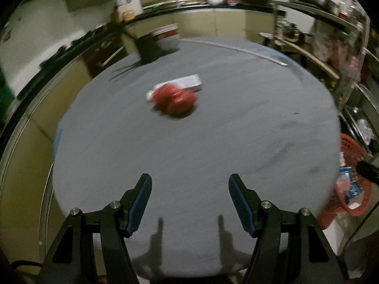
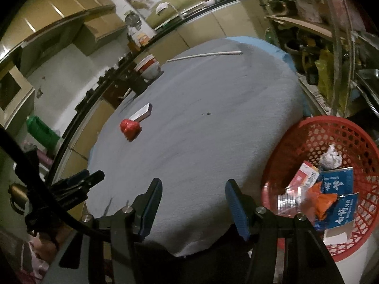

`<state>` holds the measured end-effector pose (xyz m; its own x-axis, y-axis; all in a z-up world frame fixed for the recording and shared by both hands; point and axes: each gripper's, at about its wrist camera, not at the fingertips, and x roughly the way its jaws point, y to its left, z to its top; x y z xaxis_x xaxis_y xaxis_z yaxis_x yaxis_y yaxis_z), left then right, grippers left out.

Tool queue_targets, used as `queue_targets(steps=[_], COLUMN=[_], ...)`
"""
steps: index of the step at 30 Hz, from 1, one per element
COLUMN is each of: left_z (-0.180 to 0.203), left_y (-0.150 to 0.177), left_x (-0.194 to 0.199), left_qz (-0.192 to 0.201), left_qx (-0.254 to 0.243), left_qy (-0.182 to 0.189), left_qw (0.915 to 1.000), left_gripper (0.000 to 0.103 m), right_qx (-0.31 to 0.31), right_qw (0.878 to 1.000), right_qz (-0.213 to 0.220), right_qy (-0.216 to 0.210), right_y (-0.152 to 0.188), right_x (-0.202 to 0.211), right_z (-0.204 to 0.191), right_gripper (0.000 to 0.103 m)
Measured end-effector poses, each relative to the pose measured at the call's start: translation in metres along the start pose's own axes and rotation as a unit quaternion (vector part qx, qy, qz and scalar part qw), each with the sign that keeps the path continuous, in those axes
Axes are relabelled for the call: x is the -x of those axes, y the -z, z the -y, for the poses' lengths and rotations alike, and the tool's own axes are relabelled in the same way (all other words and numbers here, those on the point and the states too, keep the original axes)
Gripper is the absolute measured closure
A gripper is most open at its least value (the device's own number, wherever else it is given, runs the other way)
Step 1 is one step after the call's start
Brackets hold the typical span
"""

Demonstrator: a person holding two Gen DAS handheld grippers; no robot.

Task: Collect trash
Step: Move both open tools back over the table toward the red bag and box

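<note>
**Figure: Two pieces of trash left on the desk, both grippers released**

The grey-covered desk (image 2: 213, 123) carries two remaining items, lying in contact near its far left part: a crumpled red wrapper (image 2: 129, 128) and, just behind it, a flat white box (image 2: 142, 112). A long pale stick (image 2: 203, 55) lies well apart at the far edge. The red basket (image 2: 315, 127) stands beside the desk's right edge and already holds a paper ball, blue packets and an orange scrap. The left gripper (image 1: 190, 203) hangs over the near edge of the desk, pads spread with nothing between them; the right gripper (image 2: 193, 209) is likewise released and empty, near the basket.

Handling, as judged: the wrapper looks like thin film or foil, very light, soft and springy. It would crush under the pads, so a grip across its bulging middle should hold; a pinch at a loose edge may slip or tear. The box appears to be light, stiff cardboard, lying flat; its broad faces offer no purchase from above, so the pads would best close across its narrow width along the long edges. Because the two touch, lifting one may drag the other.
</note>
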<state>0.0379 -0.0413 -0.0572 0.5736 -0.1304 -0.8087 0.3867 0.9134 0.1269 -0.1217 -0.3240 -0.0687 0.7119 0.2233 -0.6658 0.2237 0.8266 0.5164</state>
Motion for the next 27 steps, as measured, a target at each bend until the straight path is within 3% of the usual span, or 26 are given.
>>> queue_targets(steps=[12, 27], left_z=[-0.081, -0.112], left_y=[0.034, 0.045], left_x=[-0.014, -0.012], left_qz=[-0.03, -0.049], left_qx=[0.051, 0.052], left_qy=[-0.051, -0.075], left_qw=[0.9969, 0.9946], left_gripper=[0.035, 0.035], right_qx=[0.044, 0.067], right_qw=[0.998, 0.994], right_qz=[-0.034, -0.072], right_qy=[-0.005, -0.04], right_y=[0.003, -0.002], right_x=[-0.032, -0.085], right_z=[-0.055, -0.105], right_gripper=[0.043, 0.043])
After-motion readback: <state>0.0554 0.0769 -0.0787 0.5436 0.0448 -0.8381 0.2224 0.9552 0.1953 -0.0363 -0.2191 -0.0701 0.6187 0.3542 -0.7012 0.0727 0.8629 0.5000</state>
